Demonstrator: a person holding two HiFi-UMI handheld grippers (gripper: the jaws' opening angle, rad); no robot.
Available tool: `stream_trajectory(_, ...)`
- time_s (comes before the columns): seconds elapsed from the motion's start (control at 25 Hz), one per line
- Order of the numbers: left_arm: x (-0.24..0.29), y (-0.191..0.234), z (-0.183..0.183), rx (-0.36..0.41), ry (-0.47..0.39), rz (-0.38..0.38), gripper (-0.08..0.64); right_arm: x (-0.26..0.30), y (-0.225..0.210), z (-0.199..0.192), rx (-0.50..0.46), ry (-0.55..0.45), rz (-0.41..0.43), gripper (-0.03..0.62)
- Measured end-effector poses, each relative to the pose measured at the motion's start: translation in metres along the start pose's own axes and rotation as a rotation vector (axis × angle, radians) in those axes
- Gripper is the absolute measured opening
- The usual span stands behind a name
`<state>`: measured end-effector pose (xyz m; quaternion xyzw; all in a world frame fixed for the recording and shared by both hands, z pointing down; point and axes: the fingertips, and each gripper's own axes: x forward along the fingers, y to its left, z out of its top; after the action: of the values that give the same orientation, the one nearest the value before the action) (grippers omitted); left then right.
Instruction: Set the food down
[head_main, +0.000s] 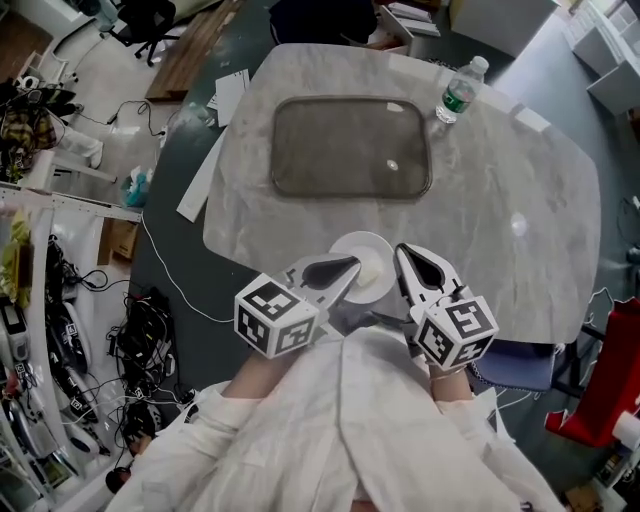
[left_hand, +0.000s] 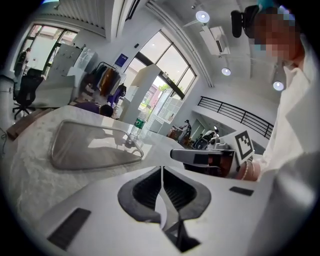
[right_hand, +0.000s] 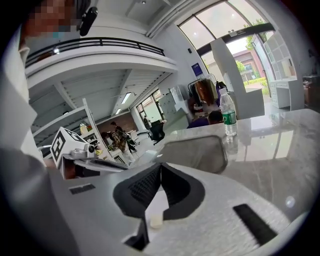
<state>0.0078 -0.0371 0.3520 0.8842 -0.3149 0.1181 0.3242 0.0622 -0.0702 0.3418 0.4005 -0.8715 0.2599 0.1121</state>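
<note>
A small white plate (head_main: 362, 250) with a pale piece of food (head_main: 372, 270) on it is near the marble table's front edge, between my two grippers. My left gripper (head_main: 352, 268) reaches in from the left, its tips over the plate's left rim. My right gripper (head_main: 402, 252) meets the right rim. In the left gripper view the black pads (left_hand: 145, 192) are together with a thin white sliver between them. The right gripper view shows the same at its own pads (right_hand: 142, 187). Whether the plate rests on the table is hidden by the jaws.
A grey rectangular tray (head_main: 352, 100) lies at the middle of the marble table (head_main: 520, 220), also visible as the tray (left_hand: 90, 147) ahead of the left jaws. A water bottle (head_main: 460, 90) stands at the tray's far right corner. Papers and cables lie on the floor at left.
</note>
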Motion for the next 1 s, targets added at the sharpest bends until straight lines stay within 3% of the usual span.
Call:
stream_trajectory(0.36,-0.008,0.018,-0.009,-0.024,0.052,-0.005,0.025,0.008,0.007,-0.019,0.053,0.038,-0.035,0.002)
stream_trajectory(0.76,-0.007,0.032,-0.043,-0.099,0.12,0.009,0.025,0.004,0.001,-0.053,0.091,0.109,-0.07,0.002)
stream_trajectory(1.0,-0.008,0.035,-0.069,-0.144,0.175,0.003,0.025,0.007,0.015,-0.081,0.104,0.181,-0.048,0.002)
